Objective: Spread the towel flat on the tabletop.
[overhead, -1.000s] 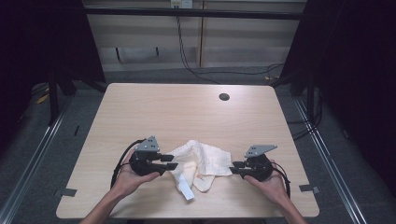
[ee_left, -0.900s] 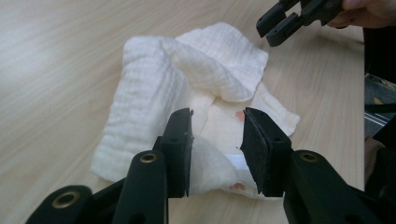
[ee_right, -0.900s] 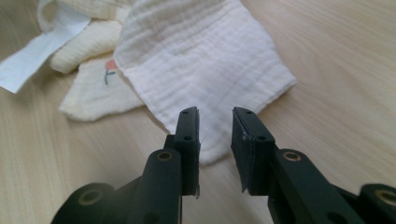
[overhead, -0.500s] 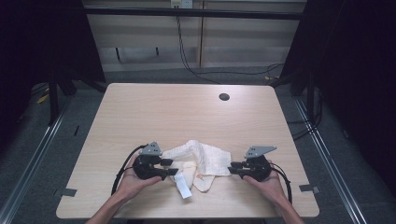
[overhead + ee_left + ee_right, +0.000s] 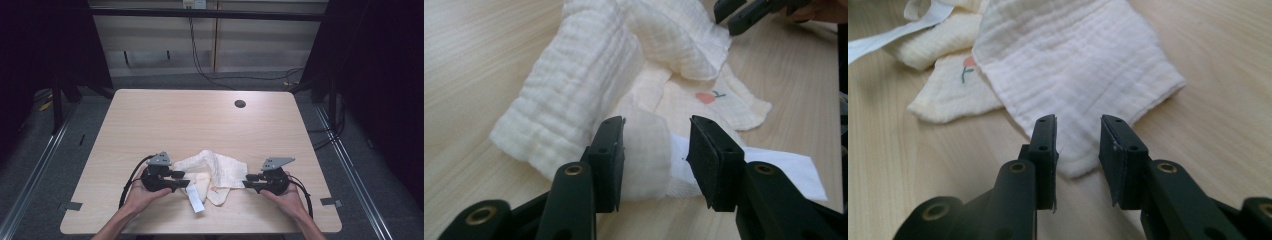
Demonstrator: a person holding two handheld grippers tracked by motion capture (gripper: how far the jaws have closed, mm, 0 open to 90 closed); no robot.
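Wide bare table (image 5: 200, 125) beyond, round hole (image 5: 240, 104) far off. Crumpled white cloth (image 5: 215, 172) near front edge, between grippers. Left gripper (image 5: 655, 160) just closing, right gripper (image 5: 1077, 150) just opening; both unclamped astride cloth corners. White tag (image 5: 196, 201) beside.

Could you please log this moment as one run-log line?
left gripper: open, just closing, at cloth edge | right gripper: open, just opening, at cloth corner

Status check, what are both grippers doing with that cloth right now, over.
Left gripper open, jaws just closing around cloth edge. Right gripper open, jaws just opening, straddling a corner, not pinching. White tag trailing loose. Nothing in the way.
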